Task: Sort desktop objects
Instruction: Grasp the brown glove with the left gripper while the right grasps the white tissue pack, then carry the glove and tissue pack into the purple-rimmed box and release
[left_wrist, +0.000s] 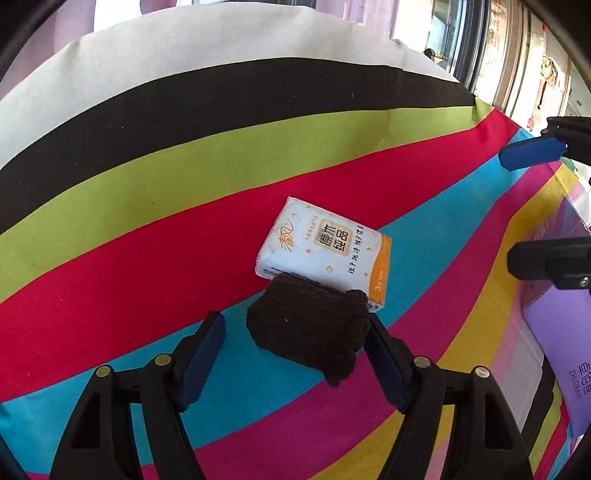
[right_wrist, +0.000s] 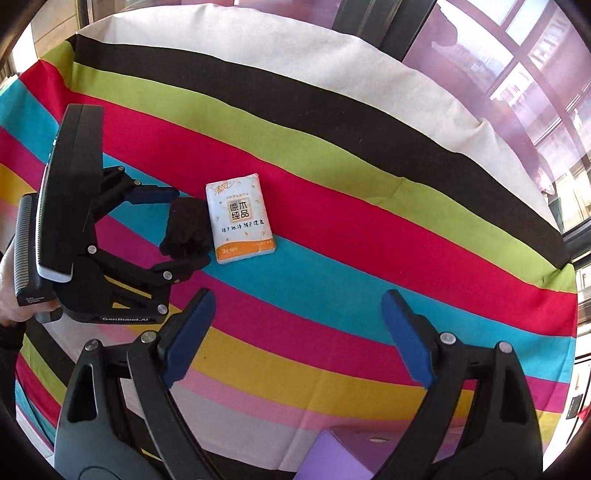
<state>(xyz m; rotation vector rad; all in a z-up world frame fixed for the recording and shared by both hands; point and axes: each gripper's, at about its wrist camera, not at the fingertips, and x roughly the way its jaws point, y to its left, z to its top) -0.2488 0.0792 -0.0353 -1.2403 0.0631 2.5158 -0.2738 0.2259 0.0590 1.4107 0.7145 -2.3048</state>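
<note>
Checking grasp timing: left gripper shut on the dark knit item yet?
Not yet: left gripper is open. The dark knit item lies between its fingers, a gap showing at the left pad; contact at the other pad is unclear.

Purple box (right_wrist: 340, 456) cut off below

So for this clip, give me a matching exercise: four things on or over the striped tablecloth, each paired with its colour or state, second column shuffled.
Things:
1. tissue pack
2. knitted item
3. left gripper
4. right gripper

Colour or state:
A. jaws wide open over bare striped cloth, nothing between them
B. dark brown, lying against the tissue pack's edge
C. white with an orange band, lying flat
D. jaws on either side of the knitted item, one pad close to it, the other clearly apart

Pairs: 1-C, 2-B, 3-D, 4-A
</note>
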